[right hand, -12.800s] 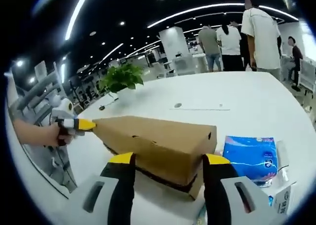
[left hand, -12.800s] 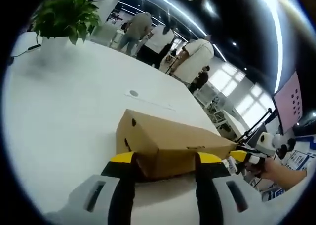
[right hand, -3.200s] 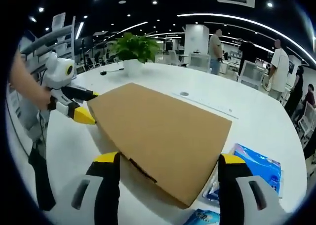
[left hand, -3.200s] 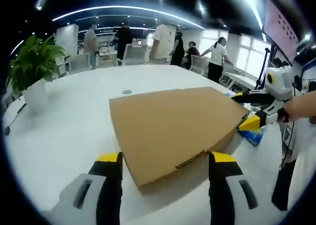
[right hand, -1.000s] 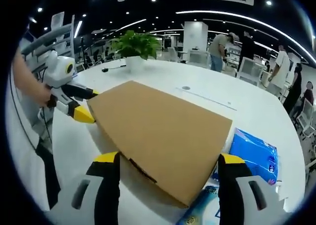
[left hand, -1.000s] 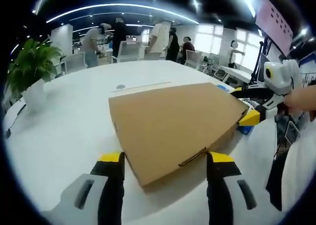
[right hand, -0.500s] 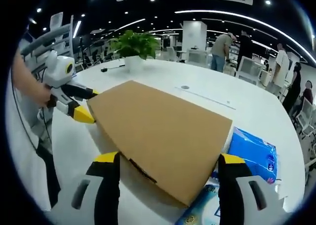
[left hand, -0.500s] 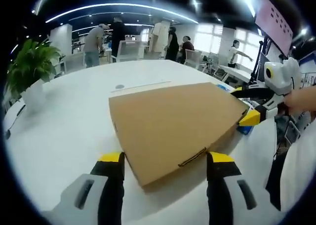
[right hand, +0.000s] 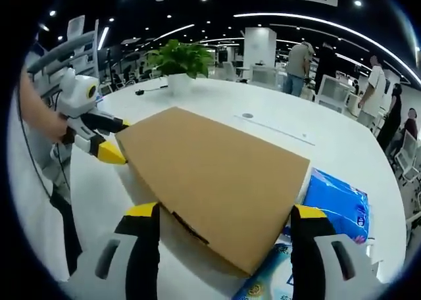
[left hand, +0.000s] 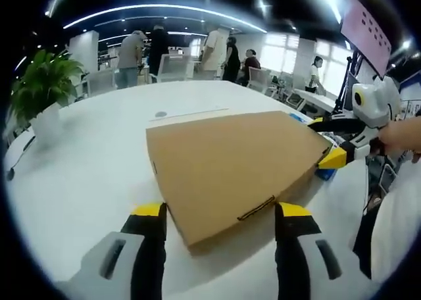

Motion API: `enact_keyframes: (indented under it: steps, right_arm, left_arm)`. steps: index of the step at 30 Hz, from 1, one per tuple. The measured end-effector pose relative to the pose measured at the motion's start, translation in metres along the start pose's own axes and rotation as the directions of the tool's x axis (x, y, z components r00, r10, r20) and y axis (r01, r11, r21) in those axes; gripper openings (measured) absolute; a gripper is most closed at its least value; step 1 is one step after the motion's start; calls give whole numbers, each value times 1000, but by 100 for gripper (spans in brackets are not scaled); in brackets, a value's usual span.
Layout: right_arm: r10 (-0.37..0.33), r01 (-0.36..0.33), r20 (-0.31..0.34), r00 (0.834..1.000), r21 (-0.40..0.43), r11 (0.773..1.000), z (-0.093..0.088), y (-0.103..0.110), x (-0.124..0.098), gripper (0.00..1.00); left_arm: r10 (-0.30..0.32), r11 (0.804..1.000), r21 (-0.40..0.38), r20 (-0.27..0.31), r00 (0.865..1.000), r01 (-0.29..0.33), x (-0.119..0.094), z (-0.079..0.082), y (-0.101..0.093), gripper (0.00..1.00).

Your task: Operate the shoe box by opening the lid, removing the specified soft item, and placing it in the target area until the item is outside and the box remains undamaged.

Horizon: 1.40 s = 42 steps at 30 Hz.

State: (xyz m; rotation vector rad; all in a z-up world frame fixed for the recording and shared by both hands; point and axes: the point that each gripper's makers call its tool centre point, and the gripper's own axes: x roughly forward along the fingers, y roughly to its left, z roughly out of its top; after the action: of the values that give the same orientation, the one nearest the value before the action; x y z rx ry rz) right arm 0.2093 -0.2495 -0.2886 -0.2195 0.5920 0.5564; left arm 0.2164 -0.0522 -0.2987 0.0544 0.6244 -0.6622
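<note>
Two gripper-mounted cameras face each other close over opposite corners of the closed brown cardboard shoe box [left hand: 227, 165] [right hand: 210, 175] on the white desk [left hand: 85, 175] [right hand: 342, 149], which both views share.

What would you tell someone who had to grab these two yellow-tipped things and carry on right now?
Left tool: open, jaws either side of the near corner of the shoe box.
Right tool: open, jaws either side of the opposite corner.
Each tool also shows at the box's far corner in the other's view.
Shoe box: on the white table, lid looks flat and closed, no damage visible.
Blue soft packs: on the table beside the box, partly tucked behind it.
Done: tools positioned at the box.
Left: raise the lid, take out the soft item, whose place inside is hidden, and set it in the target area.
</note>
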Motion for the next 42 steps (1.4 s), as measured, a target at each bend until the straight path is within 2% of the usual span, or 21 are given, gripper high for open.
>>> enact_keyframes:
  steps: [9, 20, 27, 42]
  right_arm:
    - [1, -1, 0, 1000, -1, 1000, -1, 1, -1, 82]
    - [-3, 3, -2, 1000, -1, 1000, -1, 2, -1, 83]
    - [-7, 7, -1, 1000, 3, 1000, -1, 2, -2, 83]
    - [-17, 17, 0, 1000, 12, 1000, -1, 6, -1, 84]
  left_arm:
    - [-6, 1000, 10, -18, 1000, 6, -3, -5, 2, 63]
    - [3, 1000, 17, -14, 1000, -3, -3, -5, 1, 64]
    - [-4, 1000, 15, -34, 999, 5, -3, -6, 1, 63]
    - [-1, 1000, 10, -23, 1000, 1, -5, -7, 2, 63]
